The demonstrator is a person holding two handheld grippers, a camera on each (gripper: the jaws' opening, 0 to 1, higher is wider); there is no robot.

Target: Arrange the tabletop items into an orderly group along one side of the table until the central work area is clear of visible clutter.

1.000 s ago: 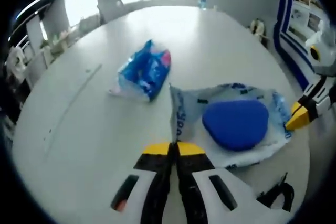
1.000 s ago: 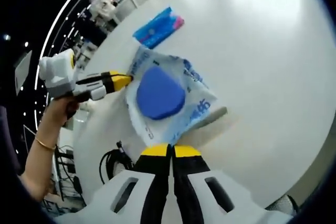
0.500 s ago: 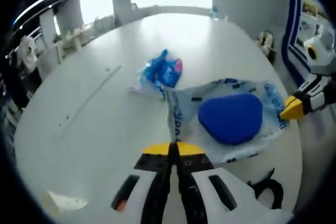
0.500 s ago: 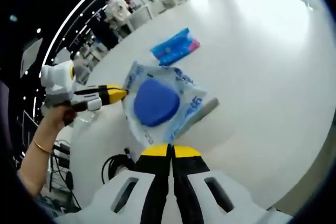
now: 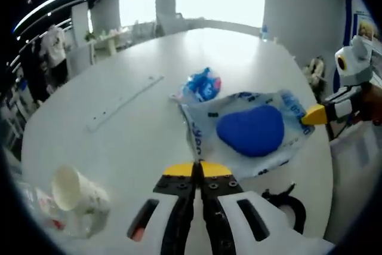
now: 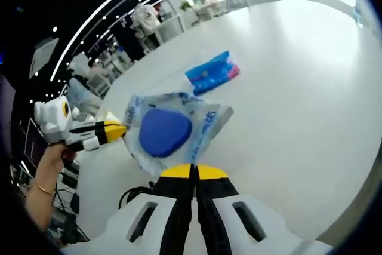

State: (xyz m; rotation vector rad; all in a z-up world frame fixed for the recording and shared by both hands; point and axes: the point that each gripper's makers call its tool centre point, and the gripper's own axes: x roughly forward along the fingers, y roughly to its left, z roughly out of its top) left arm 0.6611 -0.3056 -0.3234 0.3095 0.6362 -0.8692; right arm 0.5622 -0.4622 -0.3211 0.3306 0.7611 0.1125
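Observation:
A clear printed plastic bag (image 5: 280,117) with a blue pad (image 5: 249,131) inside hangs stretched between both grippers above the white table (image 5: 113,141). My left gripper (image 5: 196,168) is shut on the bag's near edge. The right gripper (image 5: 313,113) comes in from the right and is shut on the far corner. In the right gripper view, my right gripper (image 6: 192,171) pinches the bag (image 6: 206,125) around the blue pad (image 6: 164,134). There the left gripper (image 6: 116,128) holds the opposite corner, with a hand (image 6: 51,159) behind it. A blue tissue packet (image 5: 203,85) (image 6: 212,73) lies just beyond the bag.
A white paper cup (image 5: 74,189) lies on its side on clear plastic at the table's near left. A black cable (image 5: 286,198) (image 6: 134,195) sits by the near edge. The round table (image 6: 298,88) stretches bare beyond the packet. People stand far off among desks.
Both cameras have drawn back and lifted, with the bag still held between the shut grippers. The bag now sits closer to the blue packet. The paper cup has come into the left gripper view.

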